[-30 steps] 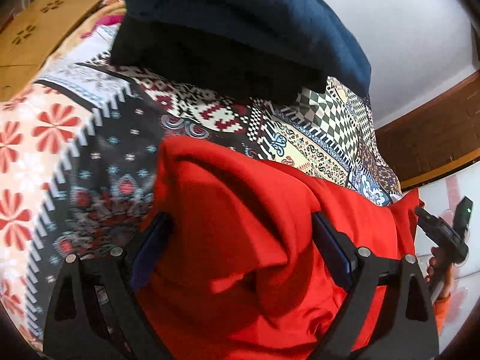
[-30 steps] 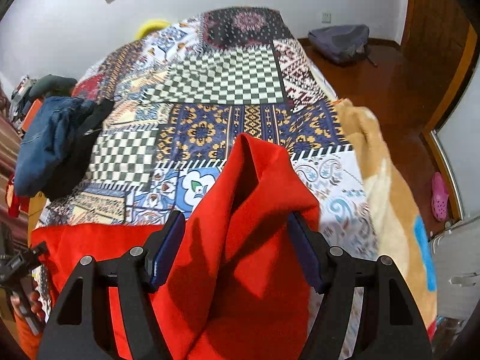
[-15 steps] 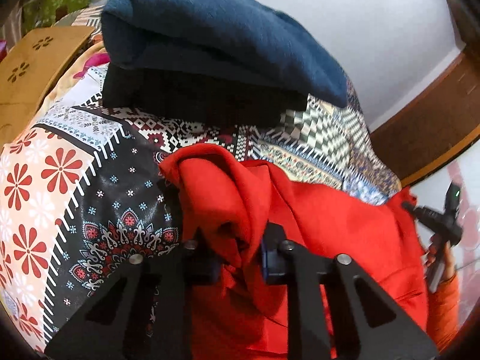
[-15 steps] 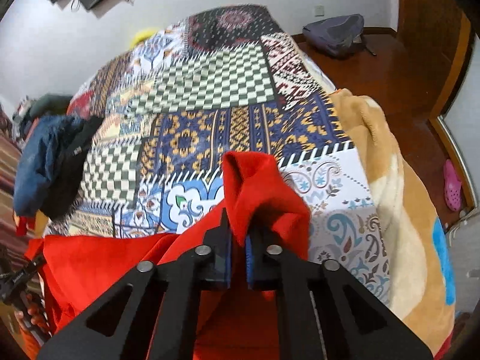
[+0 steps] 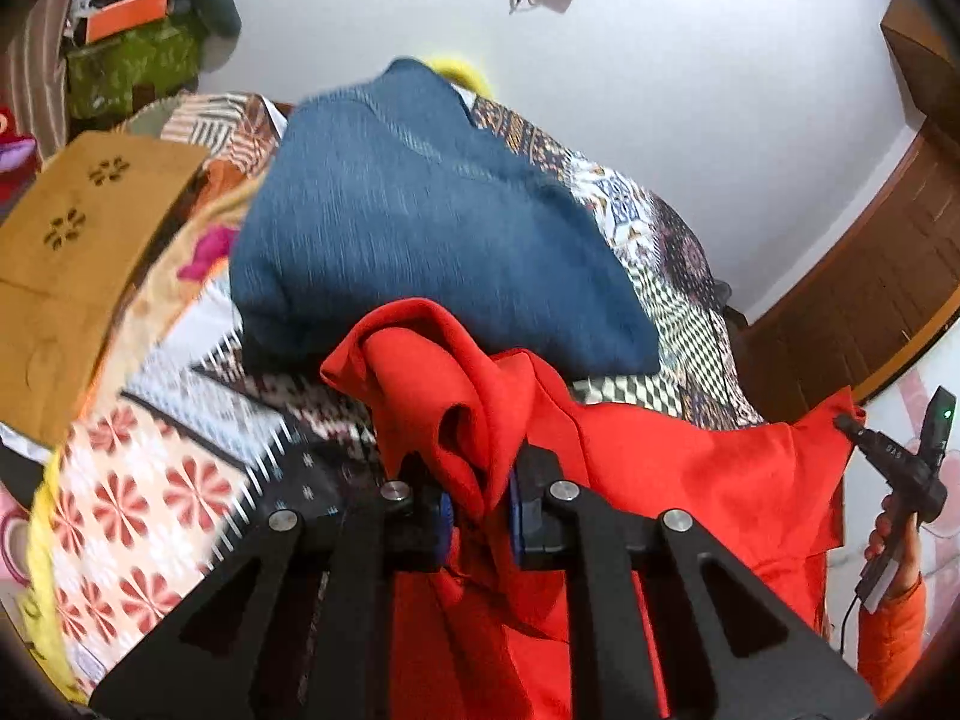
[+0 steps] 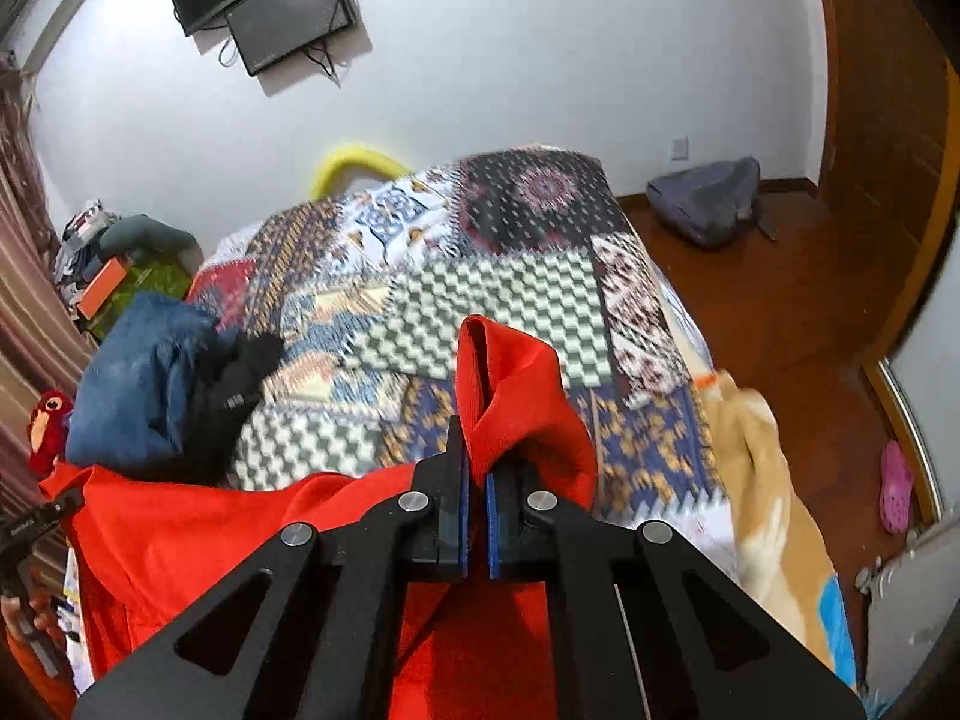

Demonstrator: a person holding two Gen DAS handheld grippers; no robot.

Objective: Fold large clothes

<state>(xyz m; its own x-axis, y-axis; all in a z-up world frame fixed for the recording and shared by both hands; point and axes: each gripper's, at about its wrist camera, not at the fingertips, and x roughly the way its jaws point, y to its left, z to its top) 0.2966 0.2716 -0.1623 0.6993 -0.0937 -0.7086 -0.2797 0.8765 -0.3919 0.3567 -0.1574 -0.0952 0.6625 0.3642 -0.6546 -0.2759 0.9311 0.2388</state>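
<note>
Over the patchwork bed point(image 6: 492, 294), I have my left gripper point(image 5: 477, 519) and right gripper point(image 6: 476, 525) each clamped on the red garment point(image 5: 690, 480), probably stretched crosswise between them.

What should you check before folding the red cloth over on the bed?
1. Left gripper pinching the red cloth: ok.
2. Right gripper pinching its corner of the cloth: ok.
3. Cloth stretched smooth between the grippers: not ok, it sags and bunches.
4. Bare quilt ahead to lay it on: ok.
5. Blue clothes pile out of the way: cannot tell, it sits close on the left.
</note>
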